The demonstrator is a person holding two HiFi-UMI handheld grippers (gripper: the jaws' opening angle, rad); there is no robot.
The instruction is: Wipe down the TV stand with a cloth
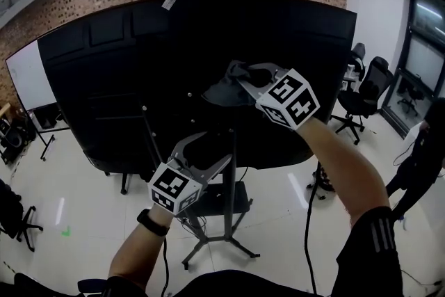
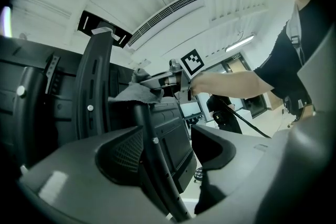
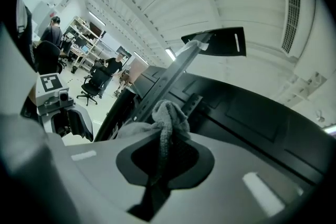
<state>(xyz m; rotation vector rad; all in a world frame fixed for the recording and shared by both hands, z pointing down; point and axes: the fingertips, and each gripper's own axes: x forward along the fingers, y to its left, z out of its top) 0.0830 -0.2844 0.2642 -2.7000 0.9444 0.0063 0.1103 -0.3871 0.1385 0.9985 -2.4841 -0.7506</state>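
Left gripper sits low with its jaws apart; a bar of the TV stand runs between them. Higher up, the right gripper is clamped on the grey cloth — it bunches out past the fingertips, against the stand's upright behind the black TV.

The cloth is fuzzy grey fabric, the TV back matt black plastic, the floor glossy.

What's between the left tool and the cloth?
The stand's post, running from between the parted jaws of the left tool up to the cloth, seen in left gripper view.
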